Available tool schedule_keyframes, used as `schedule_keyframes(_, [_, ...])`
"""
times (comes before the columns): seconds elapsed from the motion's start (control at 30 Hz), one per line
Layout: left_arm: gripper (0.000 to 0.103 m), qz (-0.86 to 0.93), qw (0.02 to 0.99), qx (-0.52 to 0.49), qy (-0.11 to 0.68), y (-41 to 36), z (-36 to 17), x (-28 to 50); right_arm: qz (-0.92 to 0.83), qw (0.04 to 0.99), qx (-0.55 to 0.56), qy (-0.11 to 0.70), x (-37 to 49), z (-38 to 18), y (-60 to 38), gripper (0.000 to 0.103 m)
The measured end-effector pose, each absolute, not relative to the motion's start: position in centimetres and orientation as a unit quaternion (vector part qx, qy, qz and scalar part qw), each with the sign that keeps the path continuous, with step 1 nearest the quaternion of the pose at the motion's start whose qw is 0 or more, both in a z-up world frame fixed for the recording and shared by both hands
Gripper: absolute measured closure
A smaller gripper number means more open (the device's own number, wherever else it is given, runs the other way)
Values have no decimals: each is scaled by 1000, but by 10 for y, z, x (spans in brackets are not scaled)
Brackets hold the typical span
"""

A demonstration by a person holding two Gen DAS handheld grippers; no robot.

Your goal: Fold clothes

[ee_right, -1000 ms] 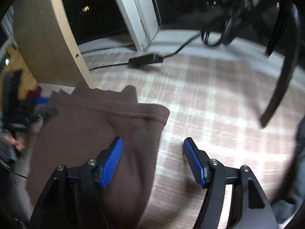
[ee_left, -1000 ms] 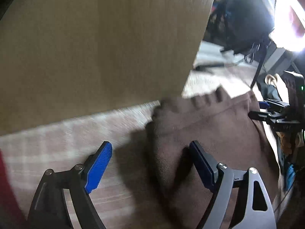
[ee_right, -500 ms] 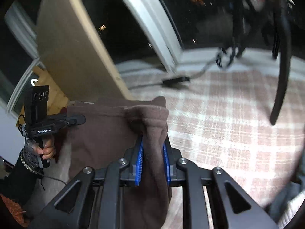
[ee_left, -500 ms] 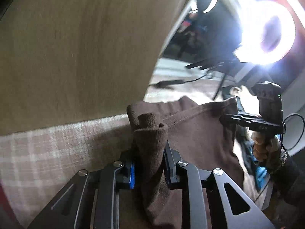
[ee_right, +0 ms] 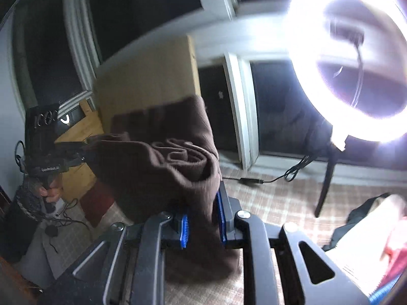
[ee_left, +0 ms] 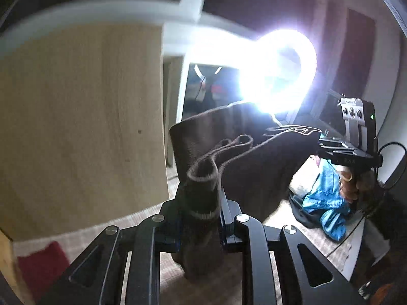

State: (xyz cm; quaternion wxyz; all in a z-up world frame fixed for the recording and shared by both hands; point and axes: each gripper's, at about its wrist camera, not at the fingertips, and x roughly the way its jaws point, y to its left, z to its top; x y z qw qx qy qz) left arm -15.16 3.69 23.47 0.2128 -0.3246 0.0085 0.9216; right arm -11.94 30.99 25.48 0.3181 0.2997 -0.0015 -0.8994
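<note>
Cloth fills the left wrist view first. The left gripper pinches one bunched corner of the brown garment tight between its fingers. From there the top edge runs across to the right gripper, held in the person's hand, near the ring light. A blue cloth lies below.

In the right wrist view, the right gripper pinches the other corner of the brown garment. The left gripper is on the far side. The garment hangs in the air between both, above the checked rug, its long edge running from one gripper to the other.
</note>
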Motion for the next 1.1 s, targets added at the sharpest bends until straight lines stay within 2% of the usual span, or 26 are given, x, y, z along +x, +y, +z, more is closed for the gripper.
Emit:
schedule_keyframes(0.1, [83, 907, 221, -357, 41, 55, 207, -106, -897, 312, 314, 18, -85, 239, 316, 85])
schedule_keyframes(0.17, [72, 874, 231, -425, 43, 62, 162, -62, -873, 298, 383, 45, -56, 196, 330, 82])
schedule_keyframes(0.2, [71, 854, 234, -463, 45, 63, 138, -38, -858, 284, 424, 65, -38, 171, 337, 78])
schedule_keyframes(0.27, [72, 816, 230, -529, 49, 65, 98, 7, -820, 254, 502, 103, -2, 122, 351, 78])
schedule_keyframes(0.33, [73, 796, 212, -567, 23, 56, 80, 36, -806, 234, 539, 66, 18, 103, 379, 77])
schedule_keyframes(0.43, [71, 804, 198, -559, -35, 45, 83, 38, -813, 219, 539, -7, 31, 105, 400, 77])
schedule_keyframes(0.5, [70, 816, 199, -541, -50, 52, 82, 28, -831, 220, 511, -24, 27, 114, 397, 75])
schedule_keyframes(0.57, [64, 826, 203, -521, -63, 60, 80, 16, -837, 233, 496, -18, 20, 114, 381, 75])
schedule_keyframes(0.67, [64, 832, 221, -502, -85, 73, 76, -1, -834, 255, 488, -12, 8, 104, 354, 75])
schedule_keyframes(0.8, [64, 816, 233, -520, -100, 95, 43, -23, -819, 241, 521, 8, -10, 69, 337, 75])
schedule_keyframes(0.87, [65, 793, 244, -553, -84, 112, 15, -17, -807, 213, 549, 42, -11, 49, 344, 76])
schedule_keyframes(0.9, [64, 803, 244, -541, -52, 121, 13, -5, -805, 200, 555, 58, -10, 42, 351, 76])
schedule_keyframes(0.97, [58, 804, 255, -537, -16, 130, 21, 10, -801, 203, 562, 32, -7, 48, 371, 76])
schedule_keyframes(1.1, [57, 805, 262, -531, -44, 115, 44, 23, -816, 180, 548, 34, -6, 78, 386, 74])
